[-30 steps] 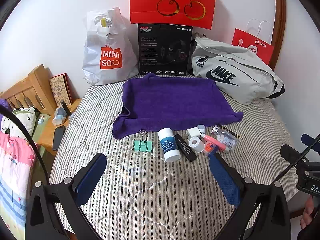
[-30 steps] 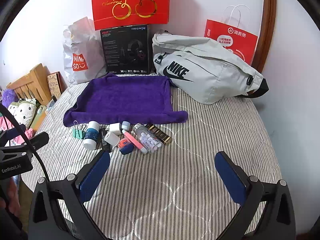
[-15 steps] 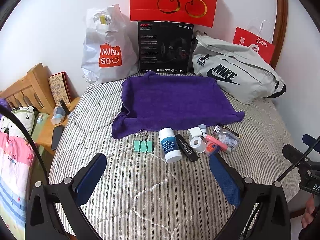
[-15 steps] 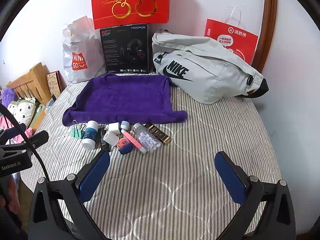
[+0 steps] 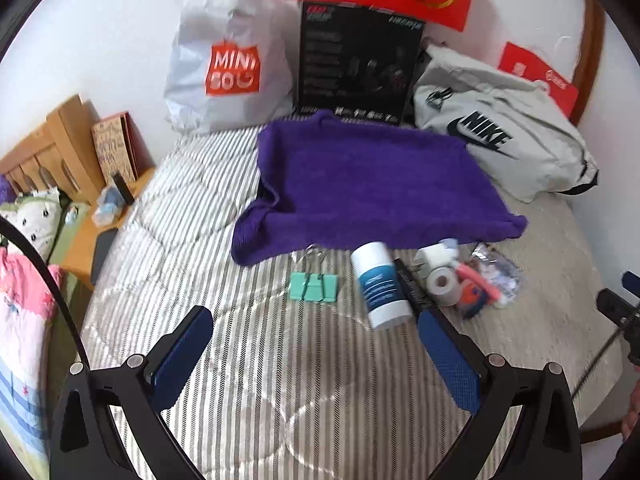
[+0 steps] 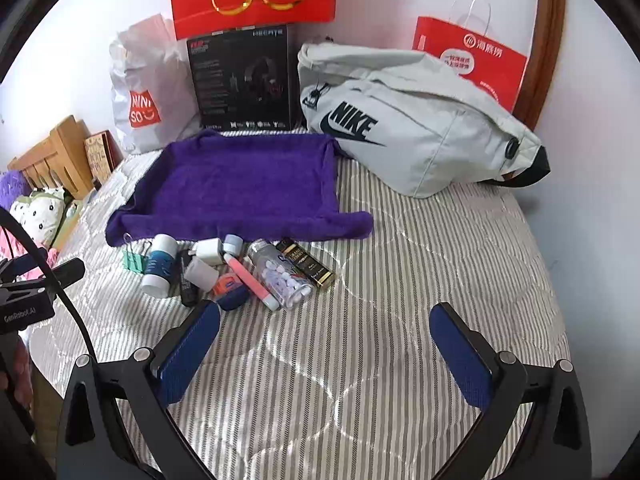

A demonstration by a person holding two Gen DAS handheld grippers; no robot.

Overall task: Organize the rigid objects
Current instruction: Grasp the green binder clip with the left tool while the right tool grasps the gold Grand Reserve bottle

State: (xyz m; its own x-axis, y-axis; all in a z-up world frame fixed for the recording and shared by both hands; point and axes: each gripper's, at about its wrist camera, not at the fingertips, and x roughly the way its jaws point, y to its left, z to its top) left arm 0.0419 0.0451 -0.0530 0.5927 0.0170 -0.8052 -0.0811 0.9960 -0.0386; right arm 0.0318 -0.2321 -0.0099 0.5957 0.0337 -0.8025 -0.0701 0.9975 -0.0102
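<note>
Here the left gripper point(image 5: 314, 354) fills the bottom of its frame, jaws spread wide and holding nothing, above the striped bedspread point(image 5: 248, 380). The right gripper point(image 6: 326, 344) is likewise wide apart and empty. Mid-frame, a row of small objects lies just below the purple towel point(image 6: 248, 184): mint binder clips point(image 5: 314, 286), a white-and-blue tube point(image 5: 382, 284), a tape roll point(image 5: 442, 282), a pink stick point(image 6: 250, 278), a pill bottle point(image 6: 280, 274) and a black-gold box point(image 6: 306, 262).

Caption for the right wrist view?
Open right gripper hovers over a striped bed, small items lined before a purple towel.
</note>
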